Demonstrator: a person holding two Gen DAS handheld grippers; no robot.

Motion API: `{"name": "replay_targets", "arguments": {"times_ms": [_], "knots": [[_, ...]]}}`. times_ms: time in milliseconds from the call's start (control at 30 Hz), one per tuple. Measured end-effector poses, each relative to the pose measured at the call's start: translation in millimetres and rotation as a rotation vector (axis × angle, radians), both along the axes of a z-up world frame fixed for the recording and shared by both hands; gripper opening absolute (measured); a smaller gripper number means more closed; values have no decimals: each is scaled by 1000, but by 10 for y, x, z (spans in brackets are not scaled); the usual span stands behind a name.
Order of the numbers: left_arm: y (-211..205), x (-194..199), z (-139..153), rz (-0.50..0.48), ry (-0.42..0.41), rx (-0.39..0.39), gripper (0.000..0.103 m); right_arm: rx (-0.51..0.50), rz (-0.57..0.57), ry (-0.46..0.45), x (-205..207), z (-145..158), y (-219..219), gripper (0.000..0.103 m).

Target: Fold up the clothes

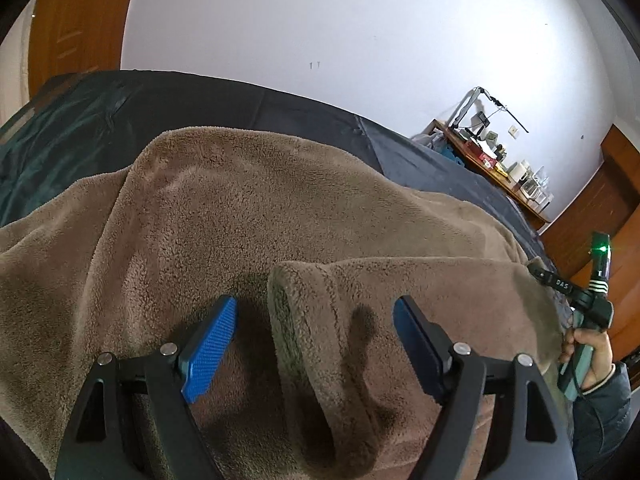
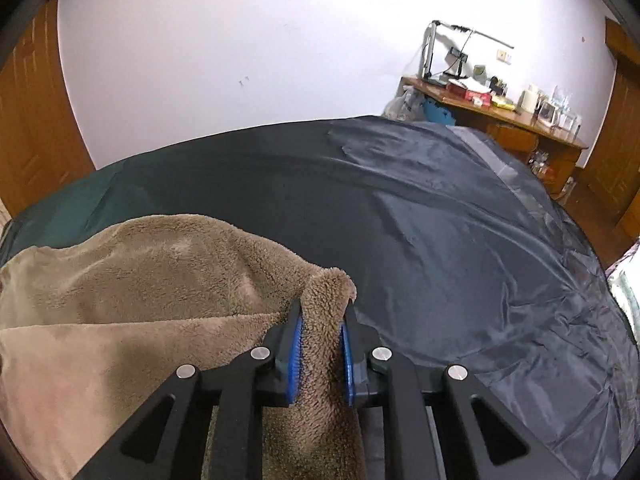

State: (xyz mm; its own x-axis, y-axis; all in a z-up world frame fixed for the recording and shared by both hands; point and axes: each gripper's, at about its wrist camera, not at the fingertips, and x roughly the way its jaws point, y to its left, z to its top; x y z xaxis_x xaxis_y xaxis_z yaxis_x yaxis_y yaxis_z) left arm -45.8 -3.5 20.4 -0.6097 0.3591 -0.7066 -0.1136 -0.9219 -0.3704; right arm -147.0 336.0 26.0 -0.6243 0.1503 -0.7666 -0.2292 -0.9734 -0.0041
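At the far left of both views stands a wooden door [image 2: 32, 120], orange-brown, set against a plain white wall [image 2: 240, 40] that runs across the whole back of the room. Below it spreads the work surface — a dark cover [image 2: 440, 220] of thin, creased fabric, greenish toward the left and slate grey toward the right, with a paler band near its right edge. On its left and near part lies the brown fleece garment [image 1: 240, 208], plush and rumpled, one folded edge rising in a ridge across the middle of the left wrist view. The left gripper [image 1: 316, 320] hangs over that ridge with its blue pads spread wide, the fold between them but untouched. The right gripper [image 2: 322, 340] is pinched narrow on an upstanding tuft at the garment's right edge, fleece pressed between both pads. Further right, against the wall, a wooden desk [image 2: 520, 128] is crowded with small items and a lamp arm. At the right rim of the left wrist view a hand [image 1: 592, 356] grips the right tool's handle.
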Motion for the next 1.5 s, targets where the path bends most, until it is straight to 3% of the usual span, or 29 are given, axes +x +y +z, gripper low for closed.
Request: {"name": "replay_targets", "arguments": {"times_ms": [200, 300, 333, 533, 667, 767, 933, 1100, 1200, 1300, 1500], "knots": [[-29, -20, -17, 9, -7, 28, 83, 11, 13, 43, 265, 178, -85, 33], [-90, 4, -8, 24, -6, 45, 83, 18, 53, 90, 476, 305, -231, 61], [-115, 16, -5, 29, -5, 51, 83, 16, 73, 102, 542, 341, -296, 62], [-253, 96, 115, 81, 47, 63, 83, 41, 226, 83, 769, 303, -764, 62], [-319, 131, 231, 84, 77, 138, 83, 61, 283, 10, 789, 89, -984, 62], [-328, 150, 275, 18, 76, 229, 83, 56, 282, -50, 774, -115, -1054, 63], [-148, 172, 243, -156, 37, 349, 83, 28, 265, -17, 820, -166, -1035, 64], [36, 183, 234, -255, 34, 329, 83, 30, 262, -15, 817, -172, -1042, 65], [70, 117, 97, -214, -32, 264, 83, 31, 262, -15, 825, -164, -1035, 65], [19, 58, -30, -184, -82, 270, 83, 39, 260, -15, 820, -165, -1019, 65], [59, 135, -37, -186, -73, 232, 83, 51, 259, -17, 835, -162, -1020, 66]]}}
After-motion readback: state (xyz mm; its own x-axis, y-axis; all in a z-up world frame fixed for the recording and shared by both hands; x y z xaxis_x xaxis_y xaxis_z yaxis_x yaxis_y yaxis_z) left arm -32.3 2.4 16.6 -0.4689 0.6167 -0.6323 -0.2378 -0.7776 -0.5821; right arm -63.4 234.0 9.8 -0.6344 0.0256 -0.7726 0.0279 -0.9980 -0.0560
